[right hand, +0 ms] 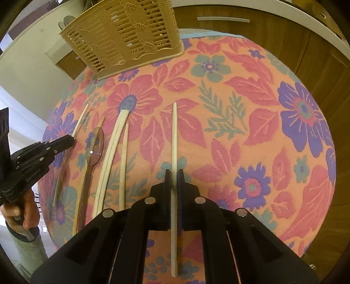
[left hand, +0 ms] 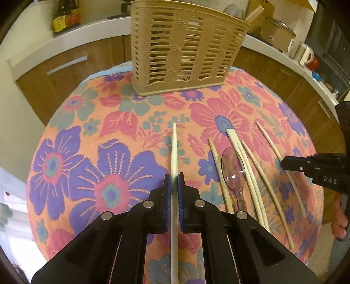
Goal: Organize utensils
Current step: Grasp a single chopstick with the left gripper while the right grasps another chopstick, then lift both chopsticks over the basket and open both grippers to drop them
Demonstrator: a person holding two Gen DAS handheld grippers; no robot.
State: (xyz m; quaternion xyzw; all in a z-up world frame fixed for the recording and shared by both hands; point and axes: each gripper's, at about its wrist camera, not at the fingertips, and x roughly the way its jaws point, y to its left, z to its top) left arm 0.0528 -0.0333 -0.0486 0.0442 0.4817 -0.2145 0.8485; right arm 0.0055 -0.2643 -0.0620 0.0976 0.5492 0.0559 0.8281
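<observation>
Item 1: left gripper [left hand: 174,178], black frame with blue pads, closed narrowly on the first chopstick [left hand: 174,148], a pale stick running between the pads with its tip towards the basket. Item 2: right gripper [right hand: 174,174], same make, likewise clamped on the second chopstick [right hand: 174,135], tip forward. Seen from the left camera, its side carries the pale letters "DAS" [left hand: 330,180]. The left gripper's side, seen from the right camera, also bears small pale lettering [right hand: 32,173], too blurred to read. Item 3: basket [left hand: 181,50], beige slatted plastic with woven-look panels, upright at the far edge of the table, well apart from both grippers. Item 4: spoon [left hand: 233,166], clear tinted plastic, lying bowl-forward on the cloth between the two grippers. Item 5: paired chopsticks [right hand: 119,122], lying side by side and touching, just beside the spoon; further single pale sticks lie loose on either side of them. Item 6: tablecloth [left hand: 109,135], orange ground with pink, purple and teal flowers, covering the round table. Item 7: bottle [left hand: 65,19], dark, on the white counter behind; yellow and red label, print unreadable. Item 8: mug [left hand: 306,53], white, on the counter at right, next to a lidded metal pot [left hand: 277,32].
</observation>
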